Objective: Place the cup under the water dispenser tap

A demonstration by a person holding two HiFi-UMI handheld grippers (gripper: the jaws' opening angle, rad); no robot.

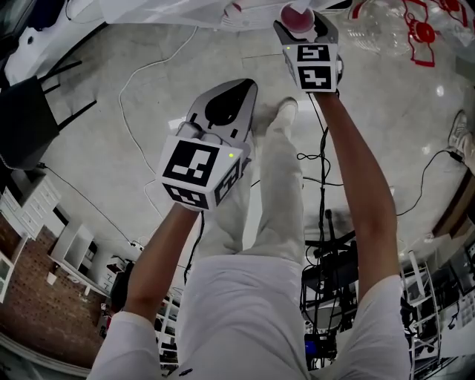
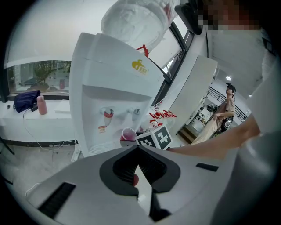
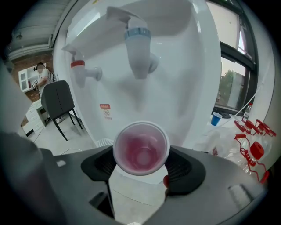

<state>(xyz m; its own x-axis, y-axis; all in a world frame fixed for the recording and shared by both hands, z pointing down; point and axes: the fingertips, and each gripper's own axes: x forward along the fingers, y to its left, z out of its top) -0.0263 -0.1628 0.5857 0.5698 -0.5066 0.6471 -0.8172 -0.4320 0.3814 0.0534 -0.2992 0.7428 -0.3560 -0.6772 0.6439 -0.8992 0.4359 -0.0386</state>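
Note:
A translucent pink cup sits upright between the jaws of my right gripper, which is shut on it. The cup hangs in front of the white water dispenser, below its blue tap and to the right of the red tap. In the head view the cup and right gripper are at the top edge. My left gripper hangs lower and further back, jaws together and empty. From the left gripper view I see the dispenser, both taps and the cup near the drip tray.
A black chair stands left of the dispenser. A blue cup and clear bottles with red handles lie on the right. Cables run across the floor. A pink bottle stands on the windowsill. A person stands far off.

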